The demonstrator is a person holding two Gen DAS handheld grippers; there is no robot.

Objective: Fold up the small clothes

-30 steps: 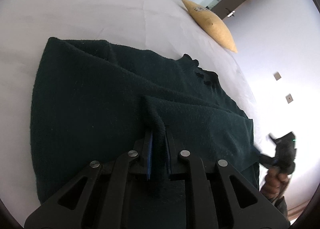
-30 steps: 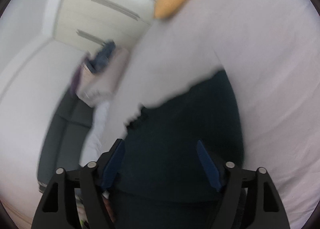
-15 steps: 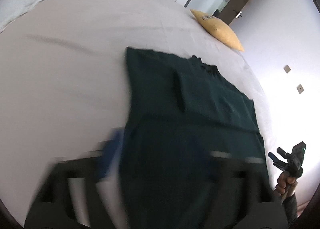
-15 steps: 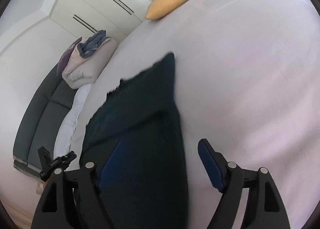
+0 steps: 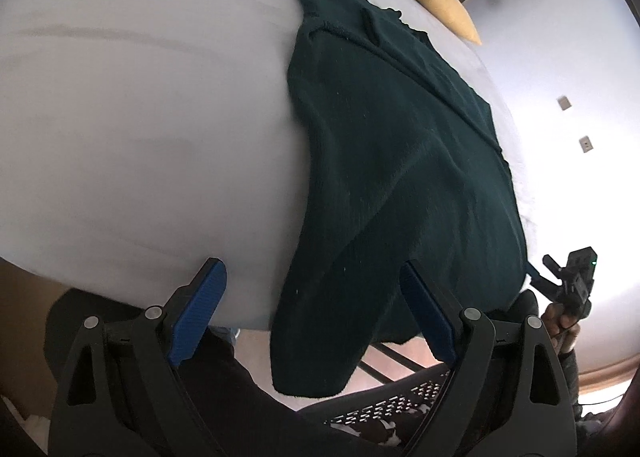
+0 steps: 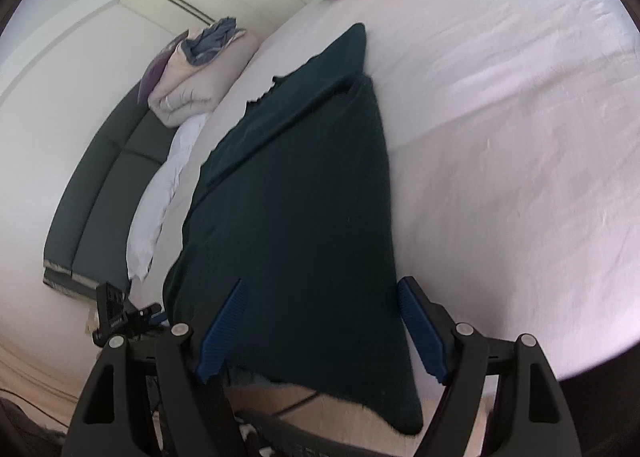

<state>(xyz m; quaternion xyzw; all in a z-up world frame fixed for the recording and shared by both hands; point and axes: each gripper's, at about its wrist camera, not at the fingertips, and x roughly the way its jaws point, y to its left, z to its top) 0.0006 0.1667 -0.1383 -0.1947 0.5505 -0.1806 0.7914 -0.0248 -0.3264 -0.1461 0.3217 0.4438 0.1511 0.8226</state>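
White bedding covers the bed (image 5: pixel 140 117) under both claws. Left claw (image 5: pixel 316 313) and right claw (image 6: pixel 320 321) gape wide, holding nothing, likely lining up on the hem. Between them the dark green garment (image 5: pixel 400 161) drapes off the near edge, stretching toward one o'clock, where a yellow pillow (image 5: pixel 436 1) lies.

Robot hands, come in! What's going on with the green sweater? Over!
Left tongs open, empty. Right tongs open, empty. Sweater flat on bed, near end hanging off the edge. Nothing in the way.
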